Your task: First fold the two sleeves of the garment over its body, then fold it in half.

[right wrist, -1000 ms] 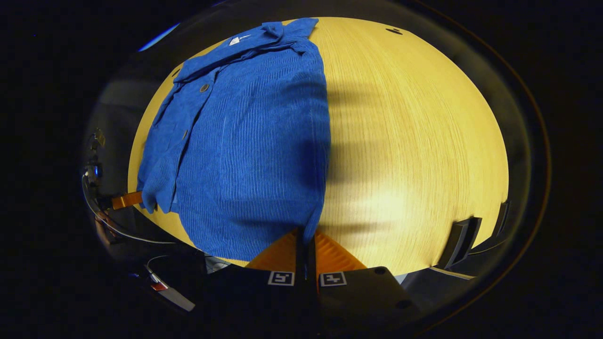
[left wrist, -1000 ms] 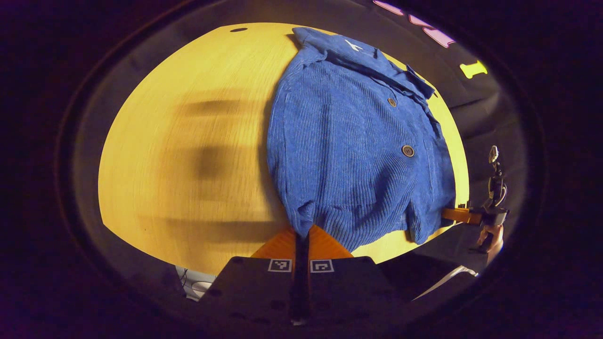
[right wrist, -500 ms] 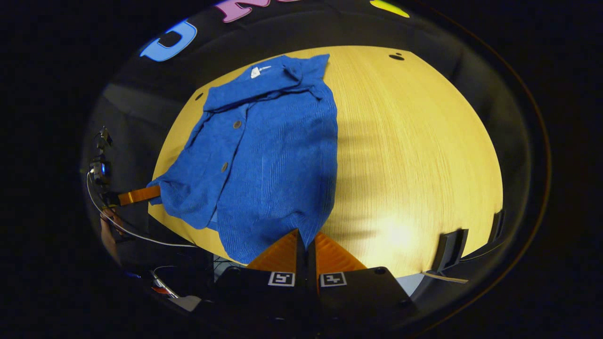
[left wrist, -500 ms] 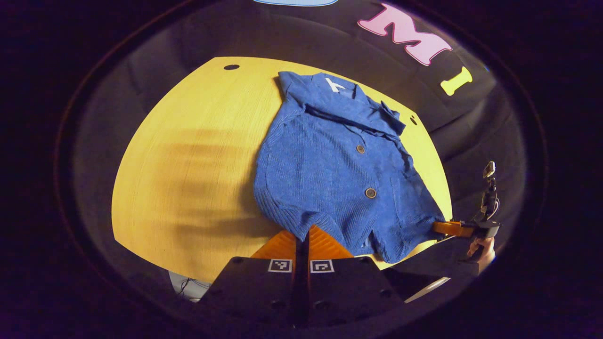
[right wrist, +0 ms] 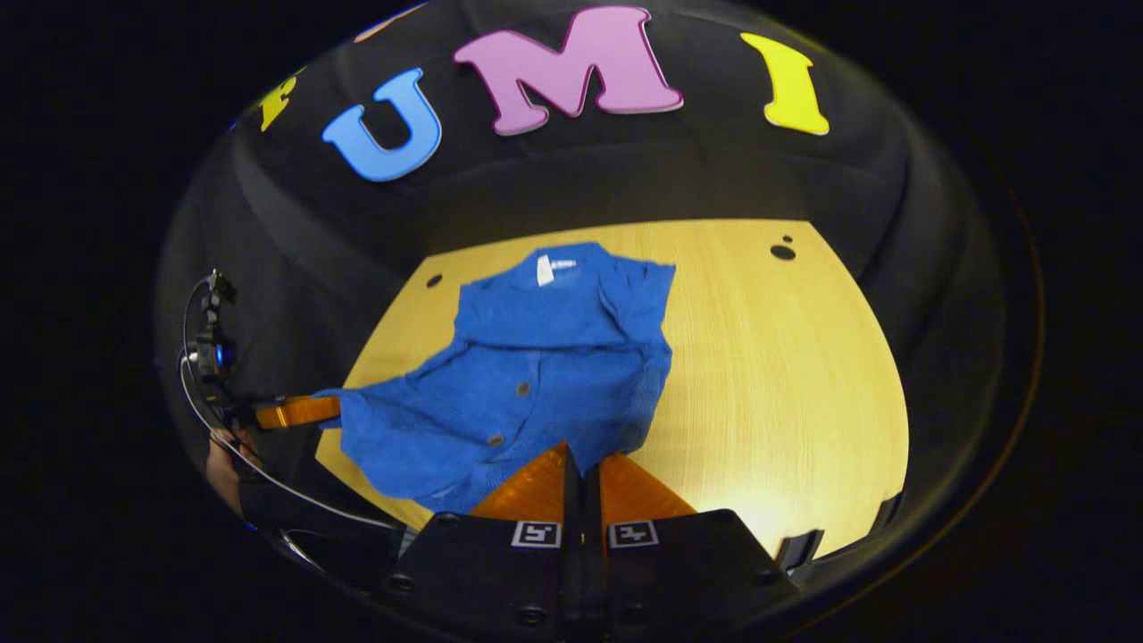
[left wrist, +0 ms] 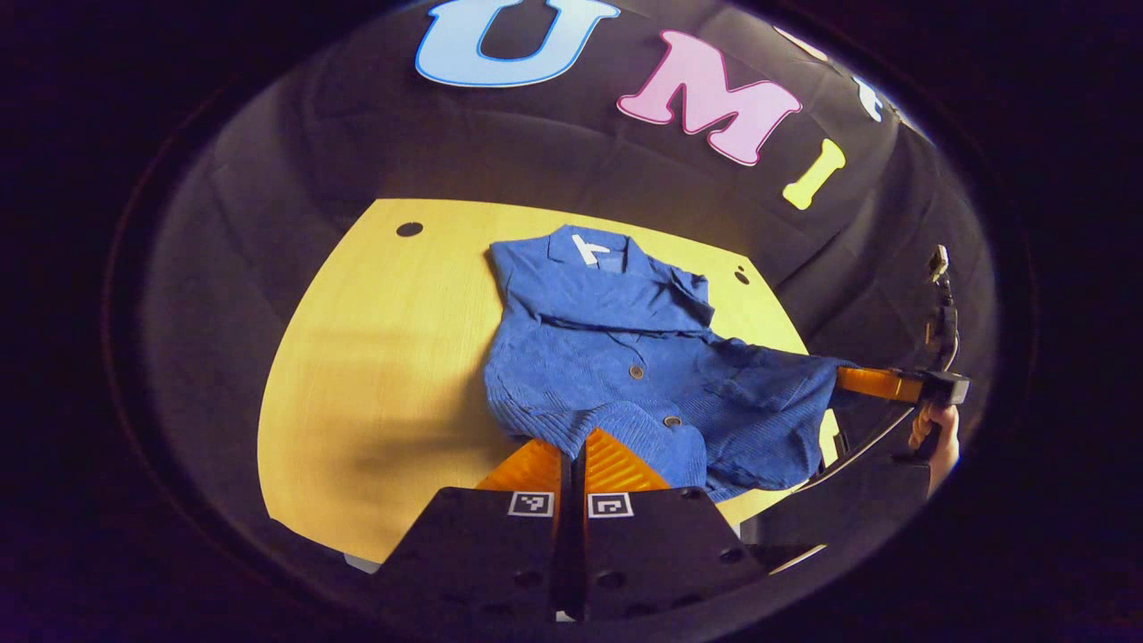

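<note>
A blue ribbed button-up garment (left wrist: 625,357) lies collar-end on the far part of the yellow wooden table (left wrist: 357,357), with its hem end raised off the top. In the left gripper view my left gripper (left wrist: 574,448) is shut on one hem corner. Out at the right, the right gripper (left wrist: 859,382), held by a hand (left wrist: 933,438), grips the other hem corner. In the right gripper view the garment (right wrist: 536,366) sags between my right gripper (right wrist: 582,460), shut on its hem corner, and the left gripper (right wrist: 295,412). Two buttons face up.
Small dark holes mark the far table corners (left wrist: 409,229), (left wrist: 738,275), (right wrist: 783,252). A cable (right wrist: 268,478) hangs from the left gripper. A dark bracket (right wrist: 799,546) sits at the table's near right edge (right wrist: 857,500). Bare tabletop lies on both sides of the garment.
Both grippers have risen and tilted up with the hem corners held. The garment's lower half has come off the table and bunched toward the collar.
</note>
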The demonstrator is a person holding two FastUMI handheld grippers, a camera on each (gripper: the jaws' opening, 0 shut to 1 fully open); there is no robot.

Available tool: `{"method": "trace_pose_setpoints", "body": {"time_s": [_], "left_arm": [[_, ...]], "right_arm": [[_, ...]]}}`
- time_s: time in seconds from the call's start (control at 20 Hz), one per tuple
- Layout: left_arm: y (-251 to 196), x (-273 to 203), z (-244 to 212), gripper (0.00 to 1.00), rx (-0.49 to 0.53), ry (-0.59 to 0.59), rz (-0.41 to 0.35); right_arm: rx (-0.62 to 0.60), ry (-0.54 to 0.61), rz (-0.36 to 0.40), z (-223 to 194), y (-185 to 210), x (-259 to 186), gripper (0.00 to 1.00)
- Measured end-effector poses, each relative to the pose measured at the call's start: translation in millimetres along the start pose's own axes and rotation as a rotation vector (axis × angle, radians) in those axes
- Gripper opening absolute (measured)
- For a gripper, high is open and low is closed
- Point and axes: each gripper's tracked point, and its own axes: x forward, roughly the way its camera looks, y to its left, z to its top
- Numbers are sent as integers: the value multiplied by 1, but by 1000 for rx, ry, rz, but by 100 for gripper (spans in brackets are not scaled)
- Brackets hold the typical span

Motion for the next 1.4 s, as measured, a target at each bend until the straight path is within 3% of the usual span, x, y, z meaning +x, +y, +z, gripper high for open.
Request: {"method": "trace_pose_setpoints", "body": {"time_s": [0.2,0.35,0.45,0.5,0.6,0.75,0.85,1.15,1.25,1.3,1.35,1.4], "left_arm": [[-4,-6,75,0,36,-78,7],[1,18,135,0,7,-99,17],[11,50,164,0,-79,-53,48],[23,65,173,0,-136,-17,106],[50,99,187,0,-146,18,204],[52,159,204,0,-270,69,184],[59,193,202,0,-330,119,190],[73,254,206,0,-464,197,175],[80,262,207,2,-461,189,203],[81,261,211,0,-458,174,203],[84,267,217,27,-457,142,230],[88,269,224,54,-457,107,239]], "right_arm": [[-37,-98,-16,80,8,15,5],[-43,-116,-24,132,-3,58,4],[-16,-90,-21,158,-18,102,4],[-8,-83,-26,169,-28,126,4],[4,-45,-50,179,-51,178,5],[58,27,-76,180,-71,253,4],[22,47,-96,176,-82,292,4],[73,116,-127,153,-109,351,5],[79,92,-145,159,-122,358,17],[89,75,-135,166,-123,356,28],[97,62,-131,168,-123,359,39],[95,45,-127,172,-119,356,79]]}}
